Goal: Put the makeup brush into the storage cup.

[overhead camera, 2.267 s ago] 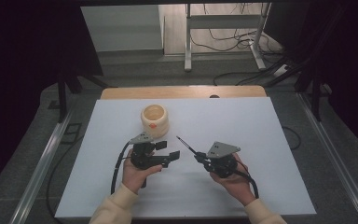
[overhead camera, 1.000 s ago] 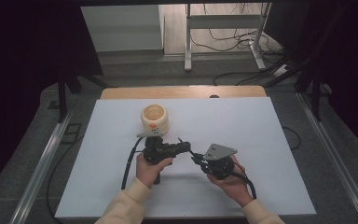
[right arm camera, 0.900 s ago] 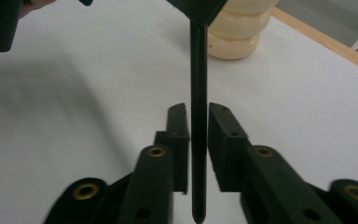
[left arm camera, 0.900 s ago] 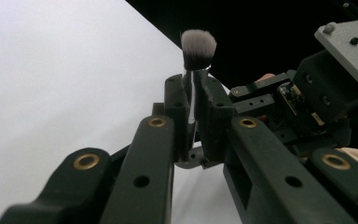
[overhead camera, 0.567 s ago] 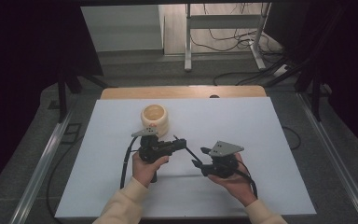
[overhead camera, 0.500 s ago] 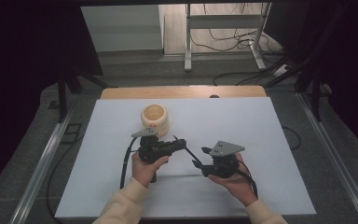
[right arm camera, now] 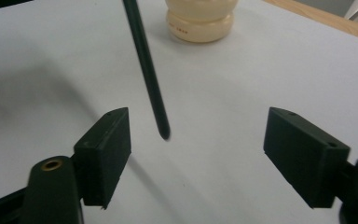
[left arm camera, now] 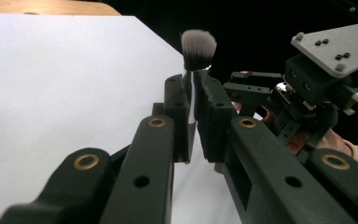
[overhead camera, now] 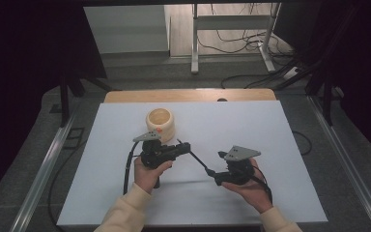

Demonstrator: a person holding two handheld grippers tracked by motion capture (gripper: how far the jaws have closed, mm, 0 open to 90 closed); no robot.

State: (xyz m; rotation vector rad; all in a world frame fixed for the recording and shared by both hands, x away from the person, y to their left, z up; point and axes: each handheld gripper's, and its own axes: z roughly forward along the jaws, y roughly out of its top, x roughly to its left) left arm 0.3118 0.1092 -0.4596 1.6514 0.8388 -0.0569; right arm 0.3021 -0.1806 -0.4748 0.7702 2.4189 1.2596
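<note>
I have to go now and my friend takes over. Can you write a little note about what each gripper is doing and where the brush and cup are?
Left gripper: jaws shut on the makeup brush, near its bristle end.
Right gripper: jaws have just been opening; the brush handle tip hangs between them, untouched.
Cream cup: upright on the white table, beyond the left gripper.
Done: brush passed to the left gripper.
Left: probably putting the brush into the cup.

I'm working in what looks like a lab recording bay: a white-topped bench (overhead camera: 270,145) walled by black curtains (overhead camera: 24,72), loose cables (overhead camera: 241,38) across the far floor beneath a metal stand (overhead camera: 232,24).
</note>
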